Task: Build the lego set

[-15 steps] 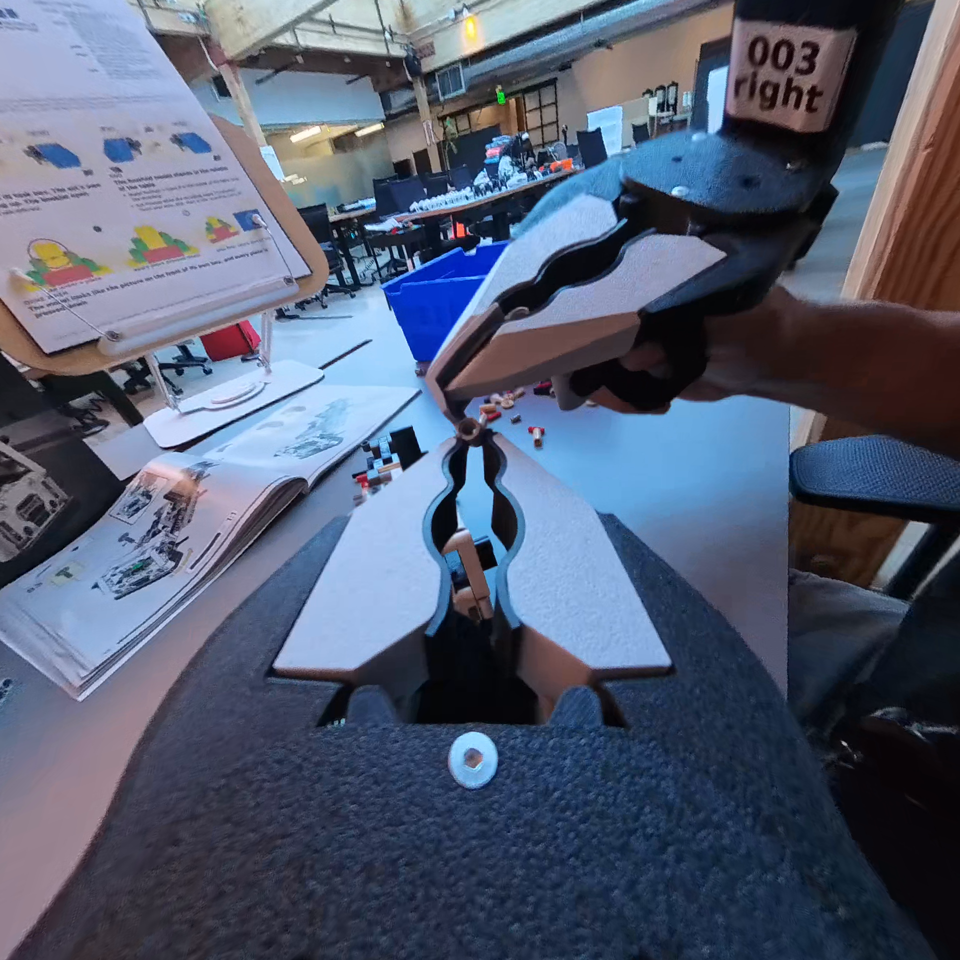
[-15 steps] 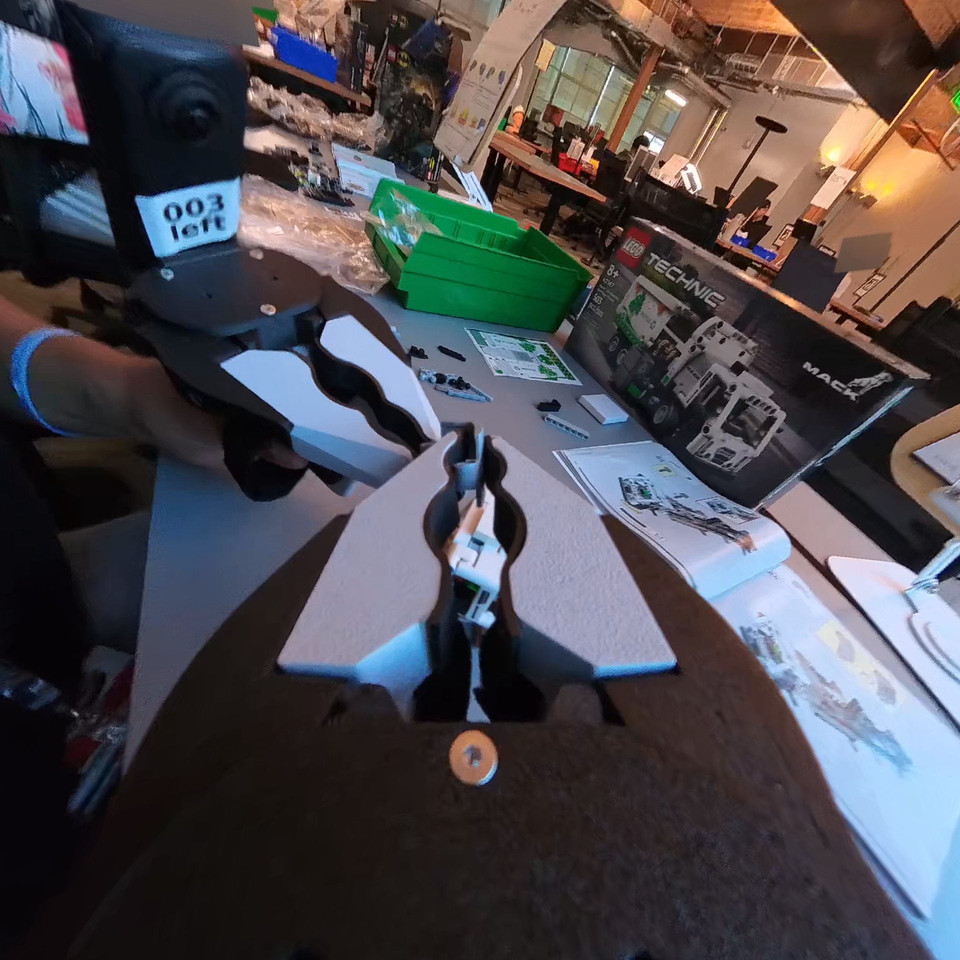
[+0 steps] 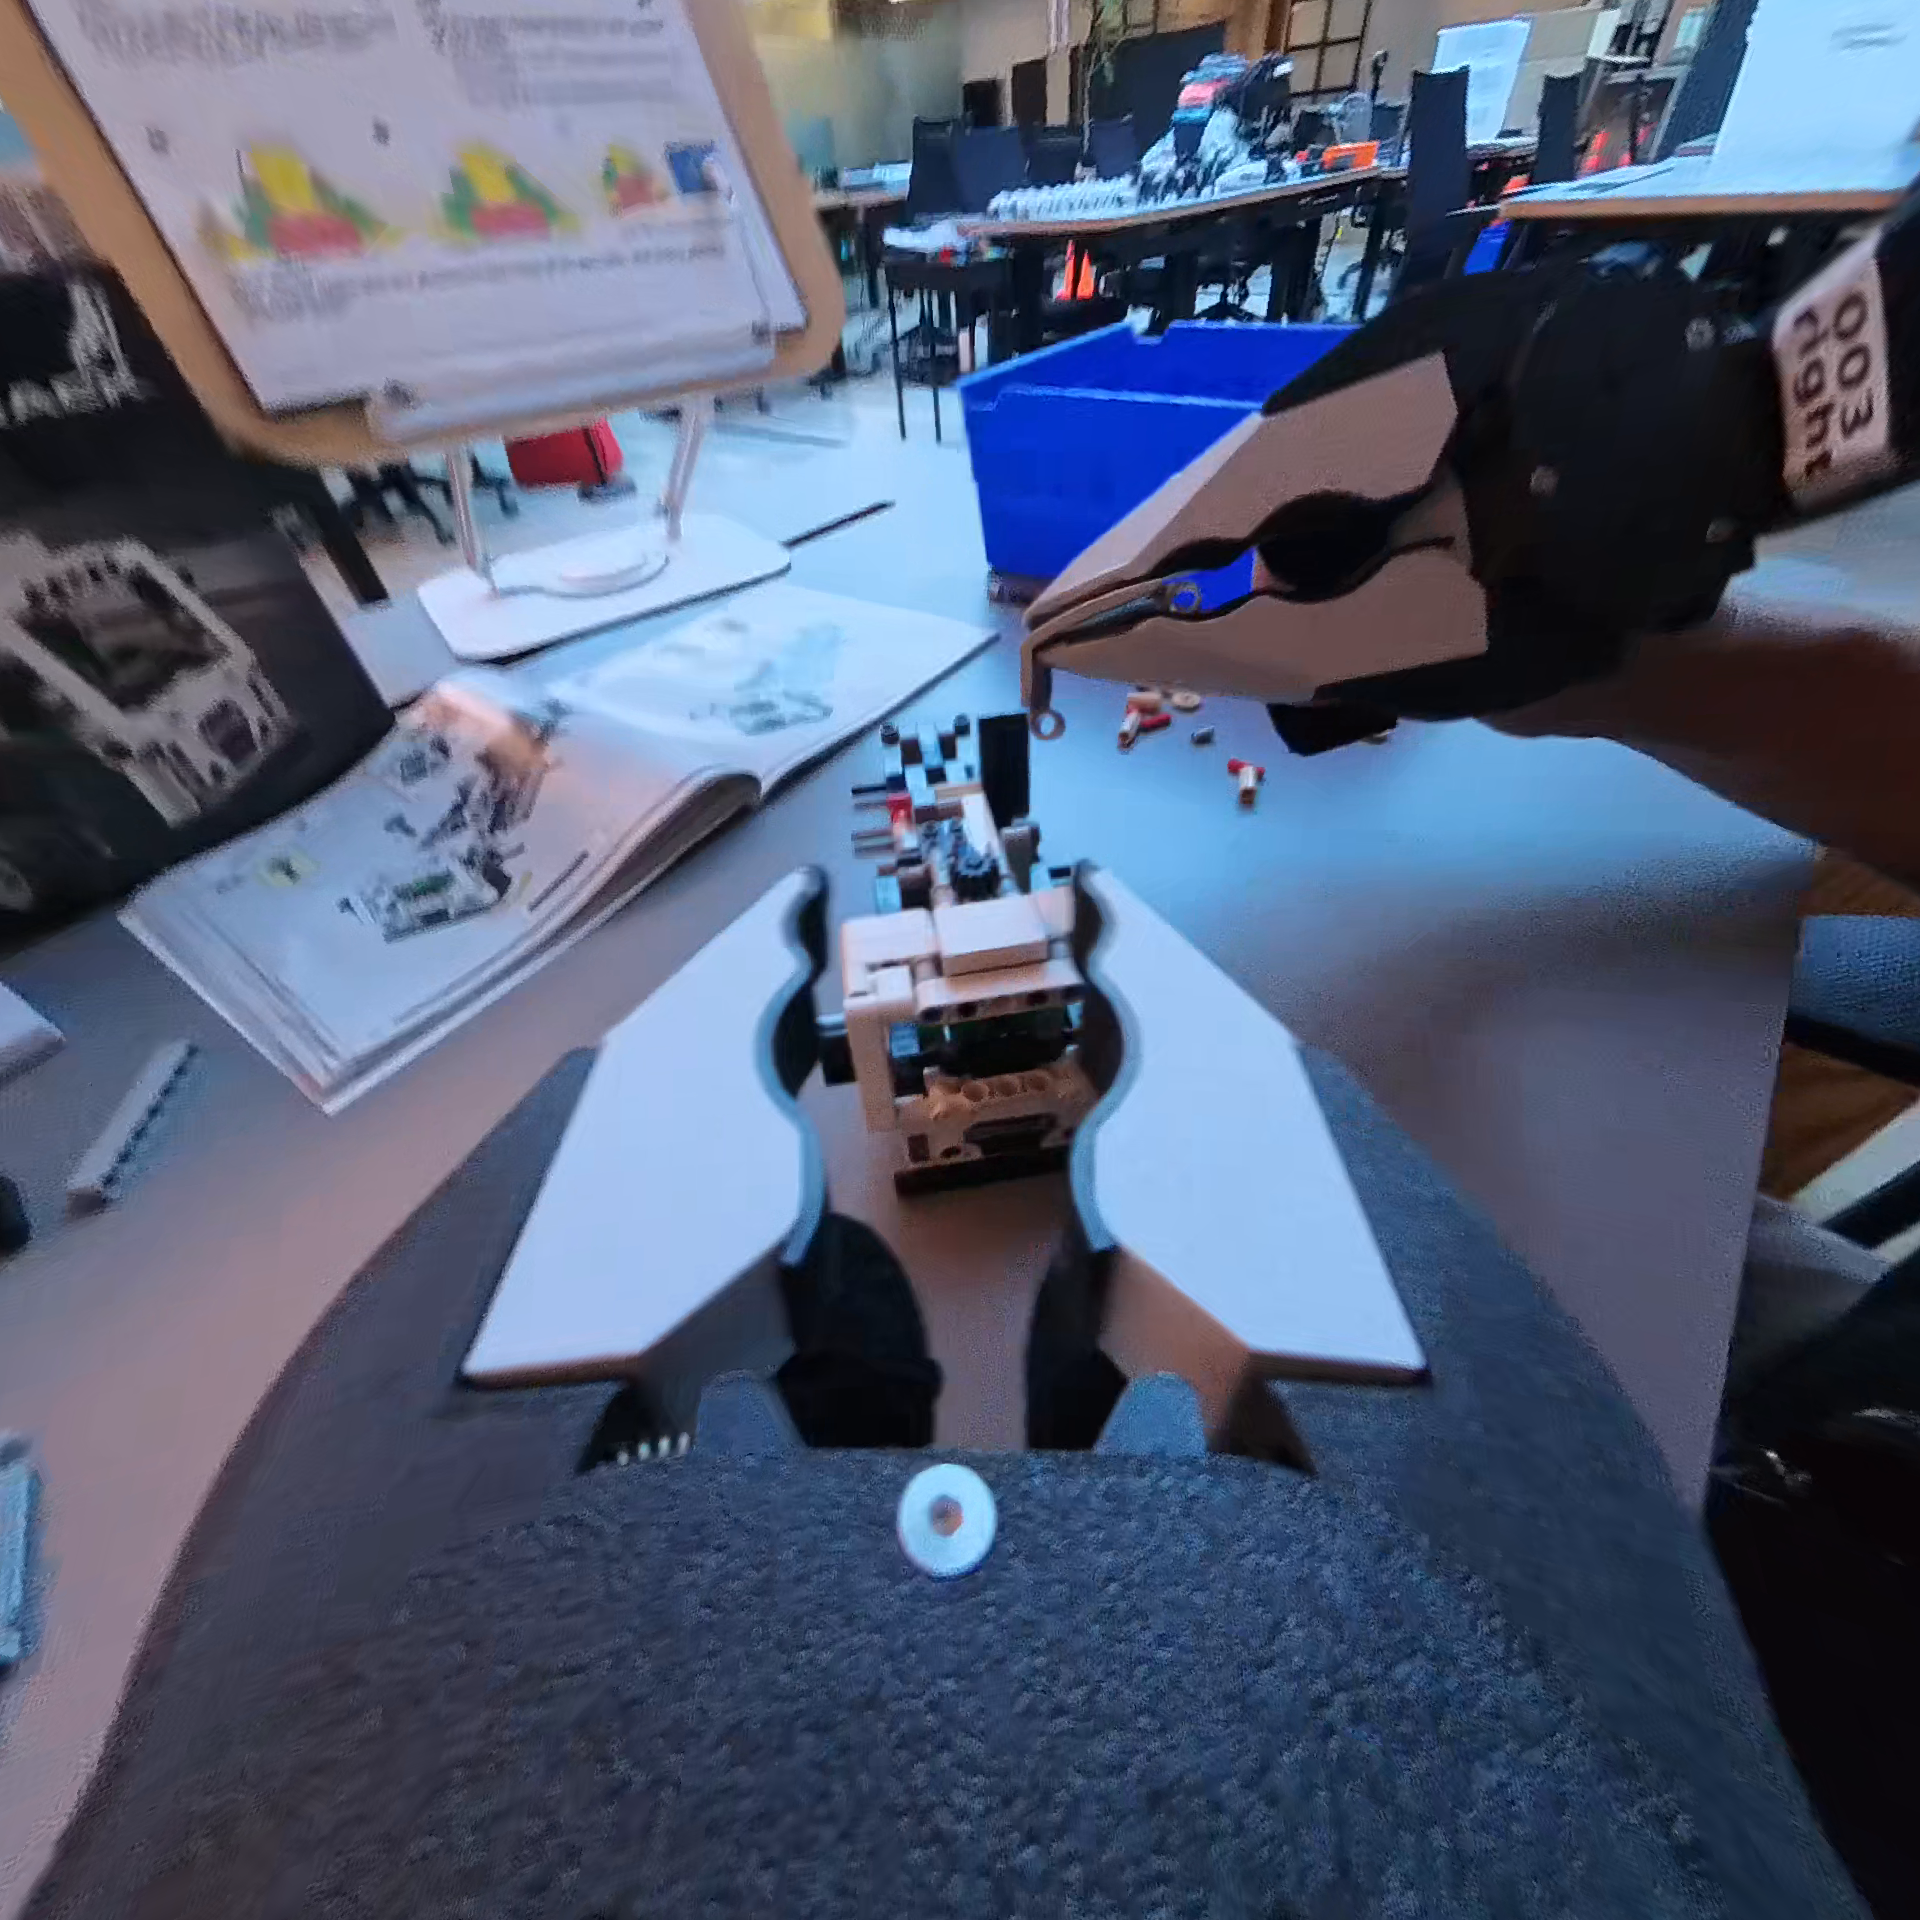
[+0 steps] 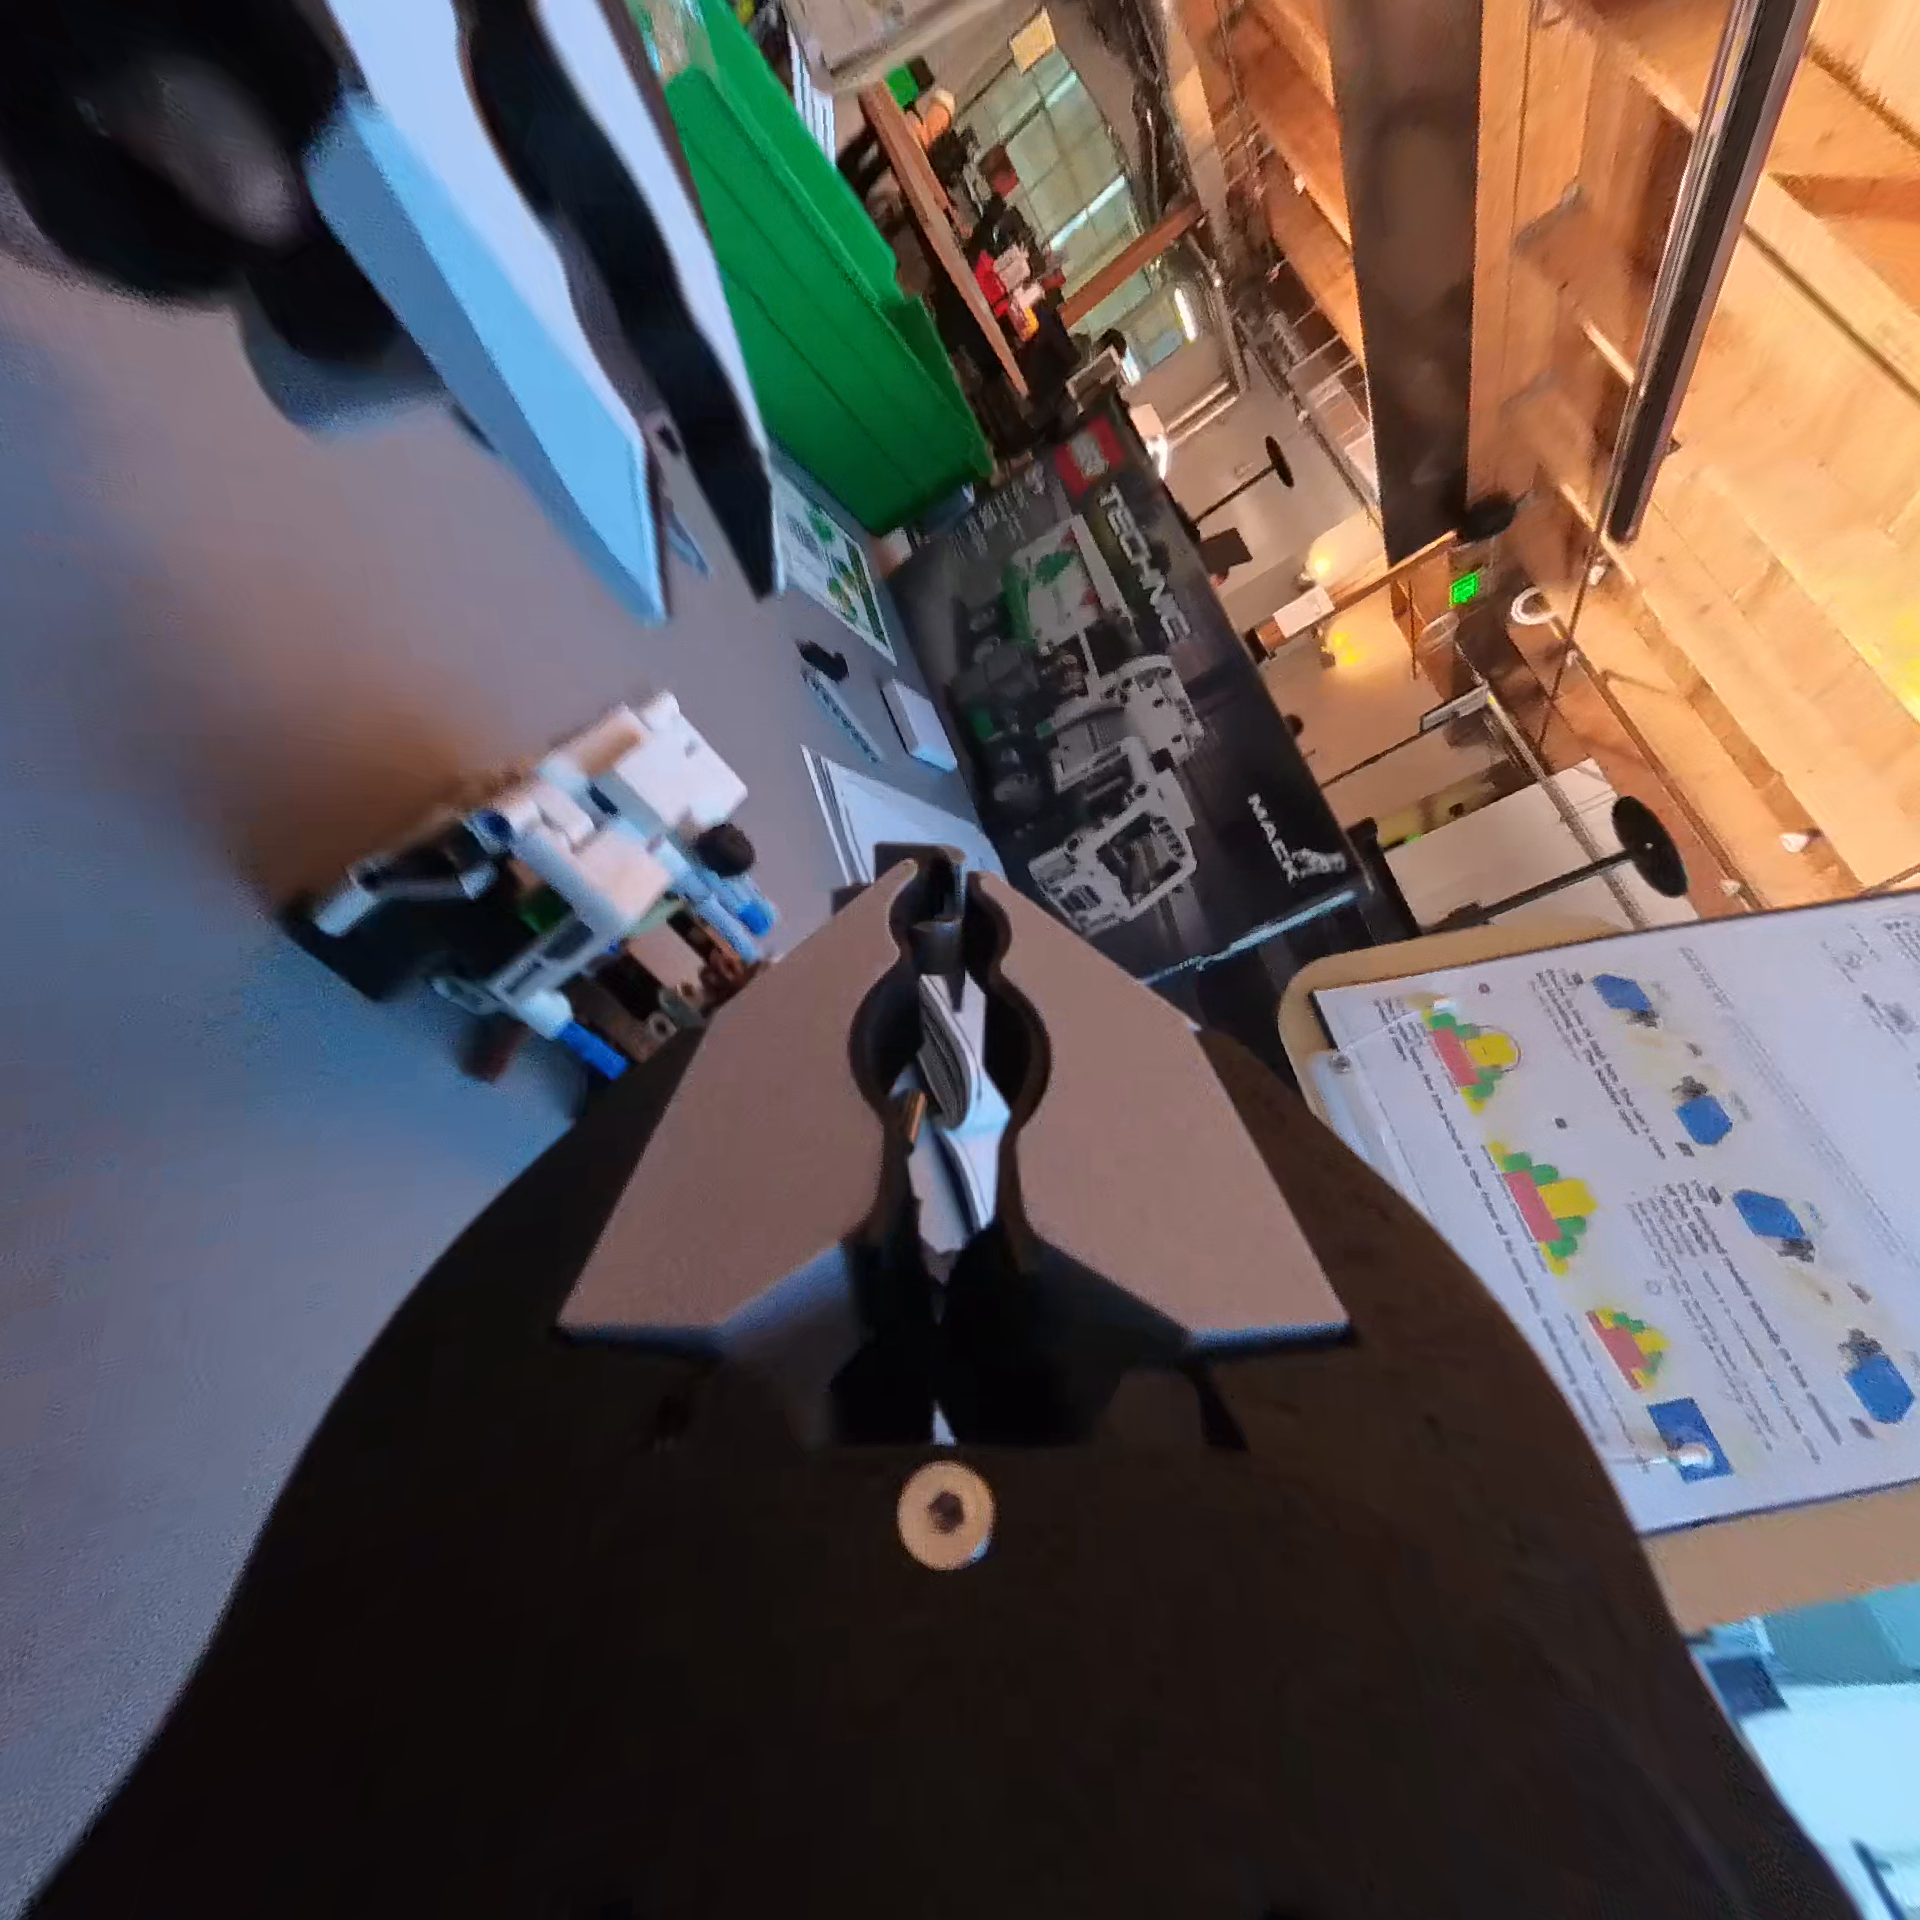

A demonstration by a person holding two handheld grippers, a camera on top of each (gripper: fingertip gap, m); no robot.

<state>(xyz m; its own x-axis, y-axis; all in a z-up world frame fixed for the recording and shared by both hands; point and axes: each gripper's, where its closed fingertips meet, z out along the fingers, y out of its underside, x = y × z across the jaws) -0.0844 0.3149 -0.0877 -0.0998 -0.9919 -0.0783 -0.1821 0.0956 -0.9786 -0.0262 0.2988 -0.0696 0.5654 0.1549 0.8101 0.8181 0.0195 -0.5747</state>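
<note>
**Both tools near the half-built truck**

Our left gripper (image 3: 951, 914) stands with its jaws spread wide around the partly built model (image 3: 961, 1023), which sits on the table (image 3: 1455, 987) between the two fingers; we cannot tell whether either finger touches it, and nothing is clamped. Our right gripper (image 3: 1039, 665) hangs above and beyond the model, jaws nearly together on a small grey piece with a ring end (image 3: 1047, 717) that dangles from the tips. In the right wrist view the same closed tips (image 4: 940, 894) pinch that dark piece, with the model (image 4: 561, 894) off to the side.

We judge the risk to be this: the pinched piece is held only at its edge, so a tilt or a nudge against the model could twist it loose. The model itself is unclamped and could slide if we press a part in before the left jaws close.

Loose red and tan pins (image 3: 1153, 717) lie near the model. An open instruction booklet (image 3: 499, 831) lies beside it, a sheet on a stand (image 3: 447, 208) behind, a blue bin (image 3: 1101, 447) farther back, and the set's box (image 4: 1122, 707) and a green bin (image 4: 821, 343) across the table. Around us is a large workshop with more tables and chairs.
</note>
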